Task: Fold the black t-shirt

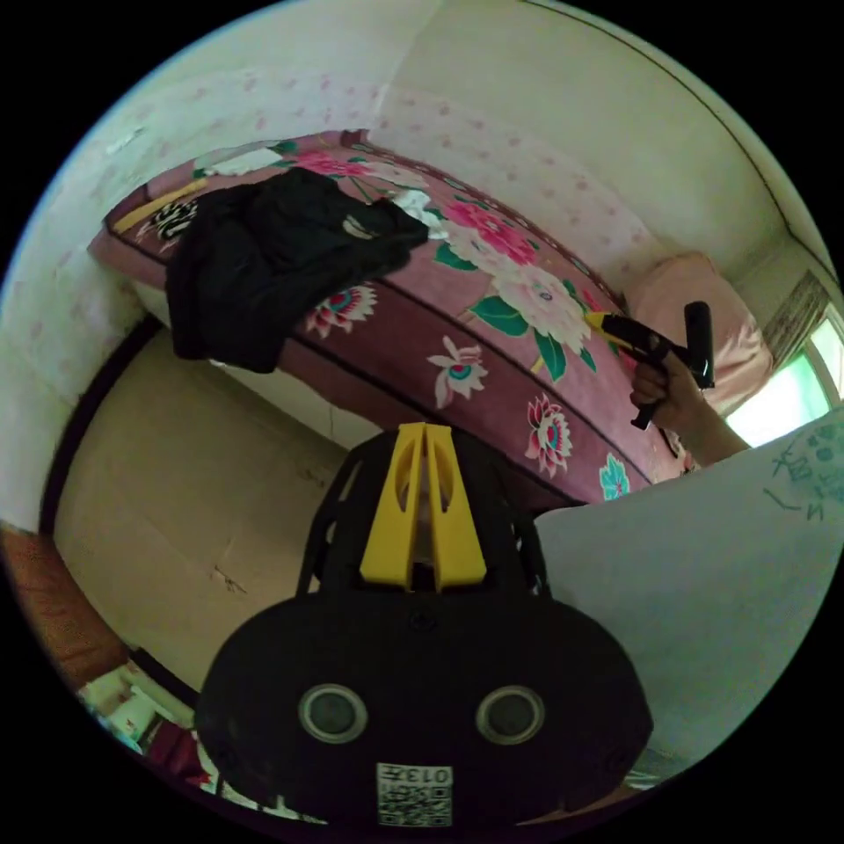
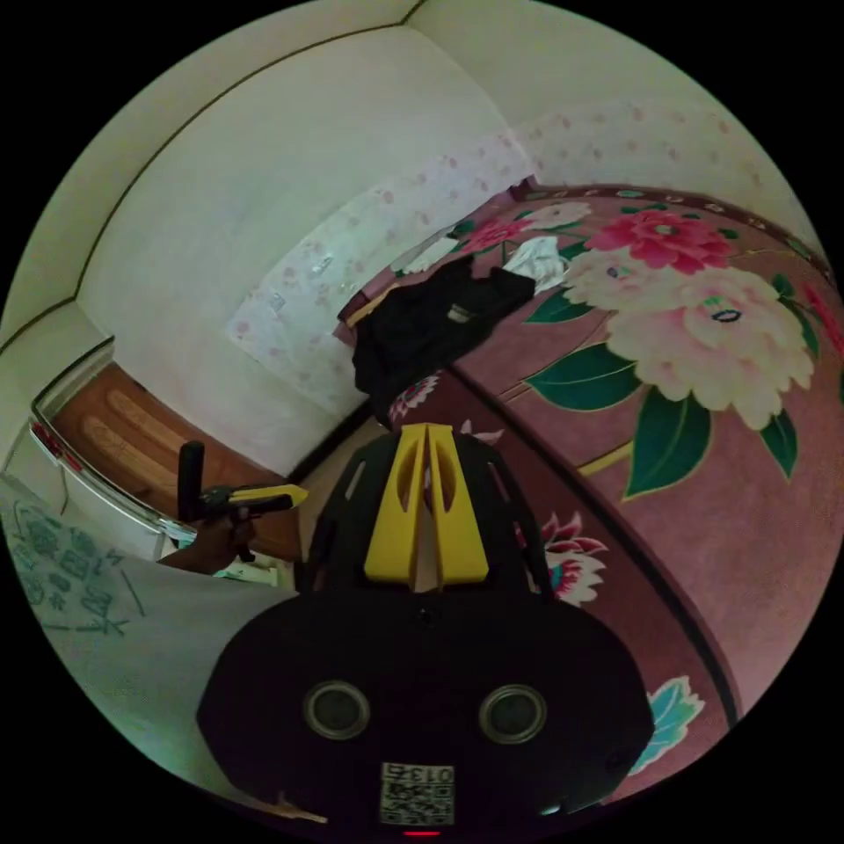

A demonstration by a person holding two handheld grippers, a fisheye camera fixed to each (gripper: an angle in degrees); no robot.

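1. Two grippers are in the air beside the bed (image 1: 492, 387), neither touching anything. The left gripper (image 1: 425, 428) has its yellow jaws pressed together with nothing between them, and the right gripper (image 2: 425, 429) is clenched the same way, also empty.
2. The black t-shirt (image 1: 264, 264) lies crumpled in a heap at the far corner of the bed, on the pink floral bedspread (image 2: 703, 422), with part of it hanging over the bed's edge toward the floor (image 1: 176, 492).
3. A small white cloth (image 2: 538, 259) lies on the bedspread just beside the t-shirt, on the side away from the bed's corner.
4. No container holds any of the clothes; the t-shirt rests directly on the bedspread.
5. The left gripper view takes in a pink pillow (image 1: 703, 316) at the end of the bed opposite the t-shirt, and a bright window (image 1: 791, 387) beyond it. There the right gripper appears well apart from the t-shirt, held in a hand (image 1: 664, 391) over the bed's near edge.
6. The right gripper view instead takes in a brown wooden door (image 2: 132, 431) off the bed's foot, with the left gripper held in a hand (image 2: 211, 545) in front of it.
7. A pale sleeve (image 1: 703, 563) with green markings shows beside the bed in both views.
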